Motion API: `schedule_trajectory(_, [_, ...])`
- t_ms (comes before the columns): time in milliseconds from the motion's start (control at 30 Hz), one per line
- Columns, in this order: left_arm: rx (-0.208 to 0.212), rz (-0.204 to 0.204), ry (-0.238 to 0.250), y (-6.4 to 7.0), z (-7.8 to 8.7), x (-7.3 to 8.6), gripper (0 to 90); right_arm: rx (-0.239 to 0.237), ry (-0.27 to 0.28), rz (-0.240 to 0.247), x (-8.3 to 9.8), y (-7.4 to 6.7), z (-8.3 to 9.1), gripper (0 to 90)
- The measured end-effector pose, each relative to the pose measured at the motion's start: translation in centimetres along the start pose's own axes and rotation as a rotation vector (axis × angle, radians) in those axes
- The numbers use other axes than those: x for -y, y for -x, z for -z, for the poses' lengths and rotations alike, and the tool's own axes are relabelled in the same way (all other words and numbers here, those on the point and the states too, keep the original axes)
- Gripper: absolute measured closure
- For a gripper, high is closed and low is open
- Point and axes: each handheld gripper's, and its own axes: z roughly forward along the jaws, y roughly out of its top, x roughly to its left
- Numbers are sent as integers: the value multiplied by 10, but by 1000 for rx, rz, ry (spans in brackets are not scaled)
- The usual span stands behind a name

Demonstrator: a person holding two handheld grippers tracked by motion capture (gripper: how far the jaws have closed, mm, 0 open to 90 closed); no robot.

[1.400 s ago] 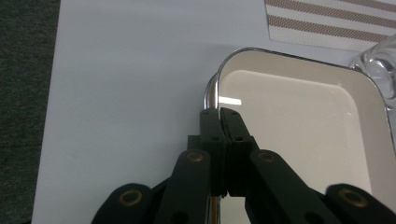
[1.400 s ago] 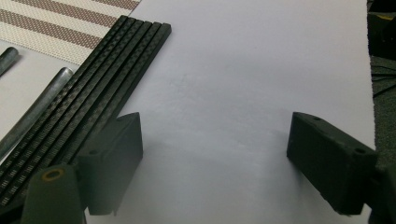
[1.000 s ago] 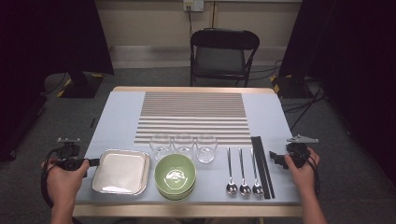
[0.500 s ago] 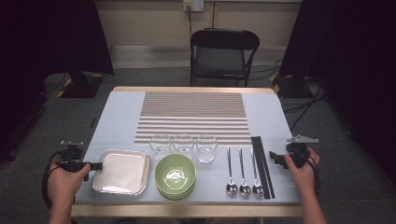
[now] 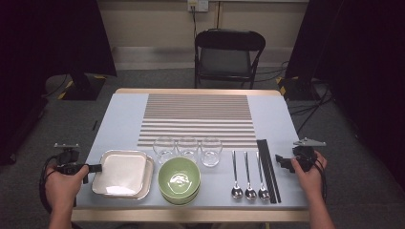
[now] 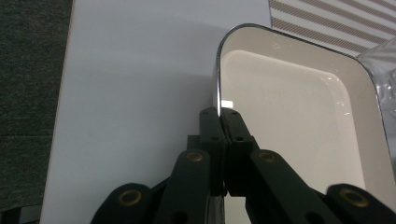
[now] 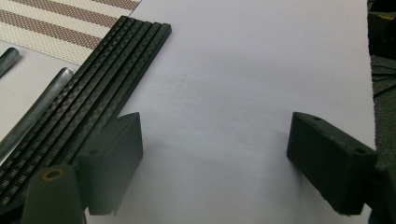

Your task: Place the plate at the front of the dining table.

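Observation:
A pale square plate [image 5: 122, 172] with a shiny rim lies at the front left of the light blue table [image 5: 119, 119]. My left gripper [image 5: 97, 168] comes in level from the plate's left, and in the left gripper view its jaws [image 6: 218, 114] are shut on the plate [image 6: 299, 116] at its rim, having just closed a little tighter. At the front right, my right gripper [image 5: 281, 160] rests low, just right of the black chopsticks [image 5: 268, 169]. In the right gripper view it [image 7: 215, 130] stands wide open over bare table, with the chopsticks [image 7: 107, 79] beside its left jaw.
Stacked green bowls [image 5: 179, 179] sit right of the plate, with three glasses [image 5: 187, 148] behind them. Three spoons [image 5: 248, 176] lie left of the chopsticks. A striped placemat [image 5: 198, 117] covers the table's middle and far part. A folding chair [image 5: 229, 57] stands beyond the far edge.

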Motion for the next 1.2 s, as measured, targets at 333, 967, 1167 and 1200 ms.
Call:
schedule_trajectory(333, [-24,28,31,4,12,-15,890,1,0,1,0,0,0,173])
schedule_trajectory(967, [-54,73,84,13,22,-45,891,0,-1,0,0,0,0,174])
schedule_trajectory(1167, [-48,81,94,18,26,-53,891,0,-1,0,0,0,0,173])
schedule_trajectory(1200, [-43,76,94,18,26,-54,891,-1,-1,0,0,0,0,173])
